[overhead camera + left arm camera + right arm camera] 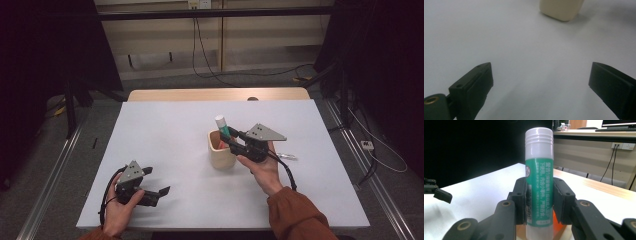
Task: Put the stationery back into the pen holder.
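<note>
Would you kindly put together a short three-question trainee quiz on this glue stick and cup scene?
1. True or false: the left gripper holds the glue stick.
2. What does the right gripper hold above? A) beige cup B) table edge C) floor
3. How does the glue stick stand in the right gripper view?

Key: 1 false; its jaws stand open over the white table. 2 A. 3 Upright, white cap on top.

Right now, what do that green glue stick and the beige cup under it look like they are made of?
The glue stick looks like smooth plastic: a glossy white ribbed cap and a printed green label. The beige cup has a matte, even, cream-coloured wall with rounded corners; plastic or ceramic, hard to say. The right gripper clamps the stick.
</note>
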A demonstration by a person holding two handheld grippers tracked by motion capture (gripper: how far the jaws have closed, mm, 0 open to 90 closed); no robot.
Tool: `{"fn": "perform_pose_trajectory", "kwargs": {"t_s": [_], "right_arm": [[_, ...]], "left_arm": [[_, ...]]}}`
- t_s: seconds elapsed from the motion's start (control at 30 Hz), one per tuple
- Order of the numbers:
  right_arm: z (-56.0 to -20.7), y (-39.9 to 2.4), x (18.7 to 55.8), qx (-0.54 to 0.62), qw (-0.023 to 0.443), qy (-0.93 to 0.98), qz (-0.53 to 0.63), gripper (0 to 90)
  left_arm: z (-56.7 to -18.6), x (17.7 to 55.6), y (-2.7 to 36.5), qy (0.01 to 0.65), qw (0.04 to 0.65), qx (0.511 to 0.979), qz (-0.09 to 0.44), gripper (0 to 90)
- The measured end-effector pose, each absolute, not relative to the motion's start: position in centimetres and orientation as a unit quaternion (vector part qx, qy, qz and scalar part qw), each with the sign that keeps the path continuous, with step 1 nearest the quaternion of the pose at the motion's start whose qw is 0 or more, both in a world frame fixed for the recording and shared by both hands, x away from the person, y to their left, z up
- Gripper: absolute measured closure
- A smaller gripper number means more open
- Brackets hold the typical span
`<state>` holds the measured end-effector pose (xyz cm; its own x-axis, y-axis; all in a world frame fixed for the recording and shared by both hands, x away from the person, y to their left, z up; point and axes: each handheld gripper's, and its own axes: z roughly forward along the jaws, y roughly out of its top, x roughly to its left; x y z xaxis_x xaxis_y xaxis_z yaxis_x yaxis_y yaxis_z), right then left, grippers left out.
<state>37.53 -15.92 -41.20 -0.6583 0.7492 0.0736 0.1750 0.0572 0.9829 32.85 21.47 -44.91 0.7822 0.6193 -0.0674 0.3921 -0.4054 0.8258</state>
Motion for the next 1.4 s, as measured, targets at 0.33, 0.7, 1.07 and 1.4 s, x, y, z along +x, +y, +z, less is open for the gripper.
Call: {"fn": "perform_pose_trajectory", "kwargs": {"t_s": [0.33, 0.7, 1.07, 1.4], "right_arm": [[-42.5, -16.3, 37.5, 0.345, 0.24, 0.696, 0.582, 66.5], [-42.5, -16.5, 37.2, 0.341, 0.239, 0.697, 0.583, 65.0], [-41.7, -17.1, 37.0, 0.349, 0.231, 0.683, 0.599, 47.1], [-41.2, -18.2, 37.0, 0.374, 0.225, 0.68, 0.589, 22.9]], "left_arm": [[-44.9, 32.8, 21.5, 0.304, 0.454, 0.829, 0.121, 5.5], [-44.9, 32.9, 21.5, 0.301, 0.453, 0.83, 0.122, 5.5], [-44.9, 32.9, 21.5, 0.302, 0.454, 0.829, 0.121, 5.5], [-44.9, 32.8, 21.6, 0.303, 0.455, 0.829, 0.122, 5.5]]}}
